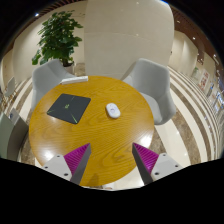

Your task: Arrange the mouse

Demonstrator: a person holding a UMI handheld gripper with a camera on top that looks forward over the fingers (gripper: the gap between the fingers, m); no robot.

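A small white mouse [113,110] lies on the round wooden table [100,135], right of a dark grey mouse pad [69,107]. The mouse sits on bare wood, a short gap from the pad. My gripper [112,160] hovers above the table's near edge, well short of the mouse. Its fingers [77,158] with magenta pads are spread wide apart and hold nothing.
Grey chairs stand around the table: one at the far left [48,75], one at the far right [152,82], one at the near left [12,135]. A potted green plant [58,38] stands beyond the table. Light floor surrounds the table.
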